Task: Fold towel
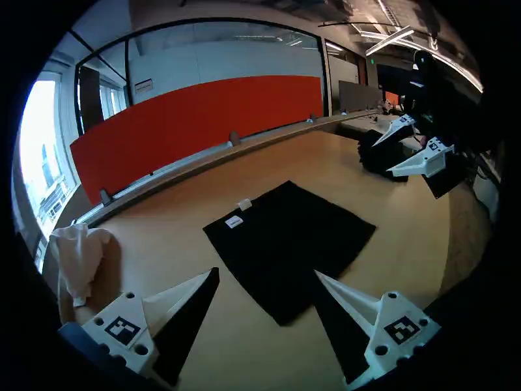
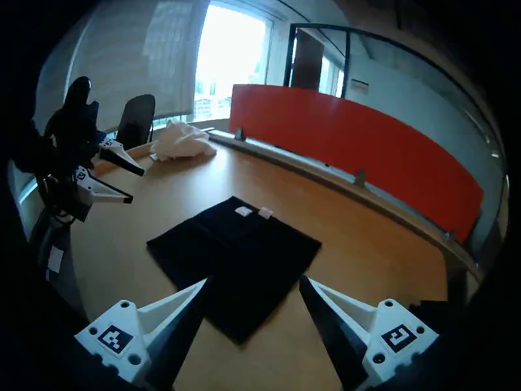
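**A:** Your towel (image 1: 290, 251) lies flat in the middle of the desk (image 1: 391, 215), with two small white tags (image 1: 234, 221) at the edge nearer the red partition (image 1: 195, 124). Nothing touches it, so you have a free choice of corners.

**B:** You're holding the left gripper (image 1: 266, 272) above the towel's near edge, fingers spread wide with nothing between them. I'd say you're lined up to come down on that edge, not gripping it yet.

**A:** Your right gripper (image 2: 254, 279) is much the same: fingers wide apart and empty, poised above a corner on its own side. Coming at the cloth from two sides would let you lift two corners together and keep the fold square.

**B:** Look at the stepped edge in the right gripper view. The towel seems doubled over at least once, so I judge you're partway through, with another fold to make.

**A:** The crumpled white cloth (image 2: 179, 140) sits well apart near the desk's far edge, out of your way. When you pinch, take every layer, or the lower one may slip and spoil the fold.
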Tool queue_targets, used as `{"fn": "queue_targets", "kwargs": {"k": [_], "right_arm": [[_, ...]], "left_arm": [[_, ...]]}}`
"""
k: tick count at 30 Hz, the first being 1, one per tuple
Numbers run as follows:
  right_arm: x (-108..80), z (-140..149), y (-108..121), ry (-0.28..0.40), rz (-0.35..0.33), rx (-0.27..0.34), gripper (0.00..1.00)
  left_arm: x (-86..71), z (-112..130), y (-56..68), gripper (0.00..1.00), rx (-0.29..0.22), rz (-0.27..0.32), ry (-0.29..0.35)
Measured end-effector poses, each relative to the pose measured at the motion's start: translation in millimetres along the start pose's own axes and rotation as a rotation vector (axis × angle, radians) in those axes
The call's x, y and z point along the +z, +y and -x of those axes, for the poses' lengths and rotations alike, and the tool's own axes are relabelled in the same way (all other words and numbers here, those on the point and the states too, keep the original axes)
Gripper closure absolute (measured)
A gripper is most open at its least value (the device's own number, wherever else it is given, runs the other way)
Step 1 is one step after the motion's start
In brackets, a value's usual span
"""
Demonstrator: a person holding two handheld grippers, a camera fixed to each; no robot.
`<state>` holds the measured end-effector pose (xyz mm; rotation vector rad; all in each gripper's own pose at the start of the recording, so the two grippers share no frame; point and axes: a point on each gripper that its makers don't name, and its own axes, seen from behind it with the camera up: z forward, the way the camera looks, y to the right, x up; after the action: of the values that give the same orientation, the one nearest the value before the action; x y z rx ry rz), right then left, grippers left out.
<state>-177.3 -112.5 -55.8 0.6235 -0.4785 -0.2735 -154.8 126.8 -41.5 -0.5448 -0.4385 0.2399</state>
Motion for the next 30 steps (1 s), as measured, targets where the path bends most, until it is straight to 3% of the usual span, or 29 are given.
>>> {"fn": "queue_targets", "kwargs": {"k": [15,30], "right_arm": [[36.6,56.4,-19.1,-0.081,-0.024,0.018,0.00],[55.2,110.9,-31.1,-0.172,-0.056,0.021,0.00]], "left_arm": [[42.9,56.8,17.5,0.03,-0.005,0.046,-0.104],[65.6,101.8,29.9,0.03,-0.003,0.091,-0.200]]}}
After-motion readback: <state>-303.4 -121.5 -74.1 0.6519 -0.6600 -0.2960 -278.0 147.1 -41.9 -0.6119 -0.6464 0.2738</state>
